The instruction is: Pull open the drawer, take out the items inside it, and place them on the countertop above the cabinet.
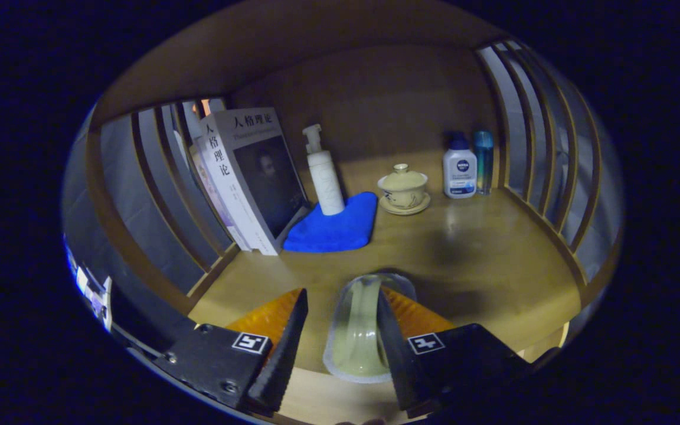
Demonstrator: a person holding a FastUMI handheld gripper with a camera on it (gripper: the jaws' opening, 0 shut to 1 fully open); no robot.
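Observation:
A pale green item in a clear blister pack (359,339) lies on the wooden countertop (481,260), near its front edge. My gripper (342,295) is open around it. The pack sits between the fingers, close against the right finger (390,330). A gap shows between the pack and the left finger (290,336). The far end of the pack reaches just past the fingertips.
Beyond the fingers, several books (251,177) lean against the left slatted side. A white pump bottle (323,177) stands on a blue cloth (331,227). A lidded tea cup on a saucer (404,189), a white bottle (459,168) and a slim blue bottle (483,159) stand by the back wall.

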